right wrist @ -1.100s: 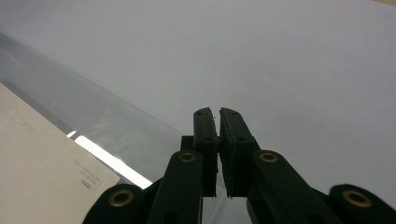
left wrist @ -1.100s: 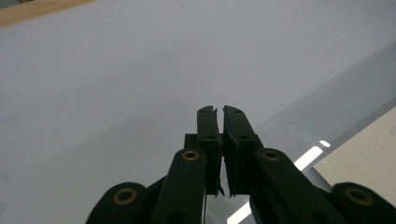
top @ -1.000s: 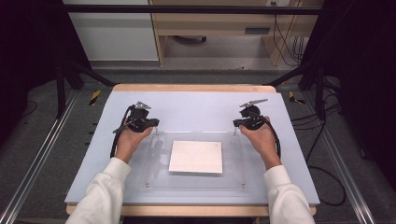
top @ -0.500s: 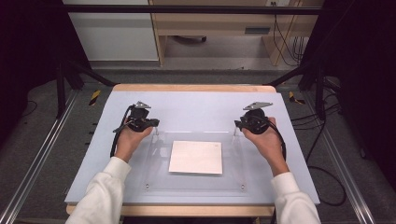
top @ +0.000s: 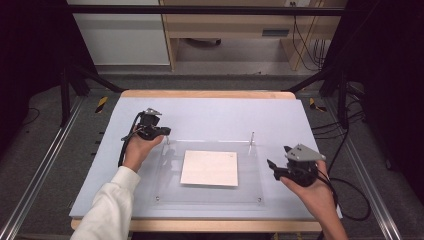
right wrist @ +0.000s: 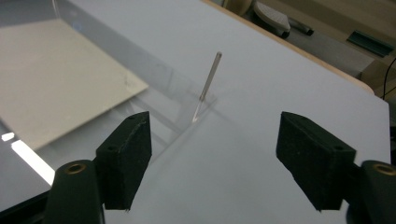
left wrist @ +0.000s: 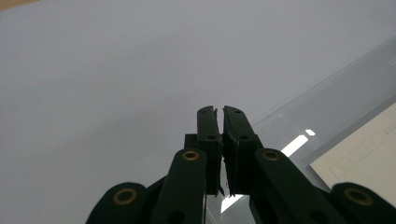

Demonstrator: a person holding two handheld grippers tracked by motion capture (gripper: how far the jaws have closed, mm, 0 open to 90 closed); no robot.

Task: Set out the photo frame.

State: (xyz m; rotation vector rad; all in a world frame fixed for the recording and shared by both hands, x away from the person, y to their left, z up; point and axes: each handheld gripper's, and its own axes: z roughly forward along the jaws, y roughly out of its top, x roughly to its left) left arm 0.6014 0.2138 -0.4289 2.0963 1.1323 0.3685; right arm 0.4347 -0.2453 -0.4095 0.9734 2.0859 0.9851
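A pale mat point(top: 215, 120) covers the counter point(top: 205, 94), grey floor and a wooden desk point(top: 225, 25) beyond. A clear plate point(top: 250, 185) lies on it over a sheet point(top: 210, 167), a pin point(top: 251, 137) upright at its far corner. The left claw point(top: 161, 131) stays clenched, empty, at the plate's far left corner. The right claw point(top: 274, 168) has just opened, released, and pulled back from the pin to the plate's right edge.

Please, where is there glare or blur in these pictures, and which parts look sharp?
Left gripper view: bright glare patches on the clear plate; the shut jaws are sharp. Right gripper view: a glare streak at the lower left of the plate; the upright pin is slightly soft. High view: even light on the table, dark surroundings.
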